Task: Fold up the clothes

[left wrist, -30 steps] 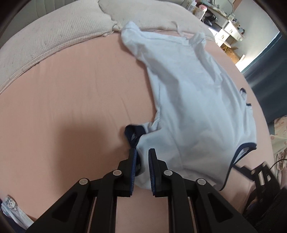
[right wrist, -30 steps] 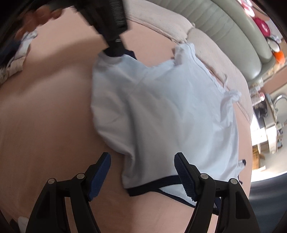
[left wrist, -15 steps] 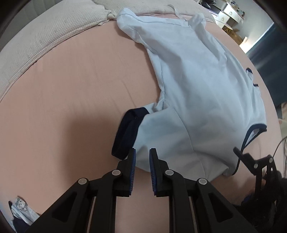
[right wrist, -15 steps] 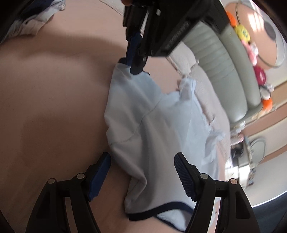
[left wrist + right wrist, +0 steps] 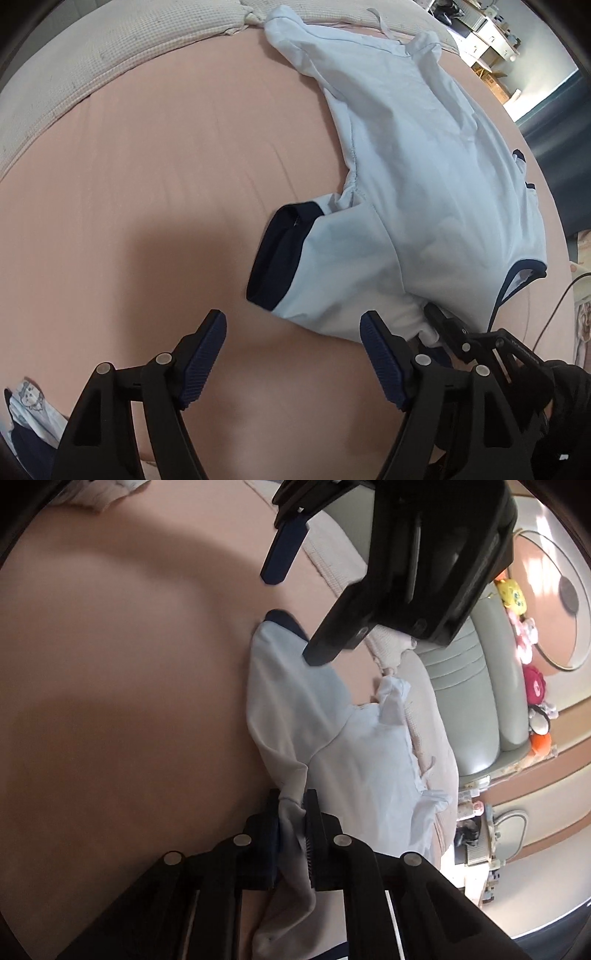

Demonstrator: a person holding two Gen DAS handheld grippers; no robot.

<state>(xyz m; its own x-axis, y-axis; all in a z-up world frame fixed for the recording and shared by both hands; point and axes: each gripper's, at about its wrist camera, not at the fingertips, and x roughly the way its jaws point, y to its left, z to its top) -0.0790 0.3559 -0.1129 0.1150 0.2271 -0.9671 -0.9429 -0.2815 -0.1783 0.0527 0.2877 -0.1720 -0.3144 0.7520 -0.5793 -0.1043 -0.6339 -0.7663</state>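
Through your left wrist camera, your left gripper [image 5: 293, 354] is hanging over the pink bedsheet [image 5: 147, 184] with its jaws standing wide and nothing between them; they have just been opening, having been pinched nearly together on the shirt's edge a second ago. The pale blue T-shirt [image 5: 424, 177] is lying spread across the sheet, its hem reaching the cream quilted blanket [image 5: 92, 62] at the far side. The navy-cuffed sleeve [image 5: 280, 258], bunched small a second ago, is now lying flattened out just beyond your blue pads [image 5: 205, 358]. At the lower right your right gripper [image 5: 443, 325] is coming in low against the shirt's shoulder, where a second ago it was only showing at the frame's edge. Through your right wrist camera, your right gripper [image 5: 291, 823] is clamping a gathered fold of the T-shirt [image 5: 369, 760], its jaws having just been closing from wide apart; the cloth is squeezed between the pads and trailing below them. Your left gripper [image 5: 299, 602] is filling the top of this view, spread open above the sleeve [image 5: 280, 642], no longer gripping it. The green headboard [image 5: 480, 686] and plush toys [image 5: 532, 657] are sitting at the right.
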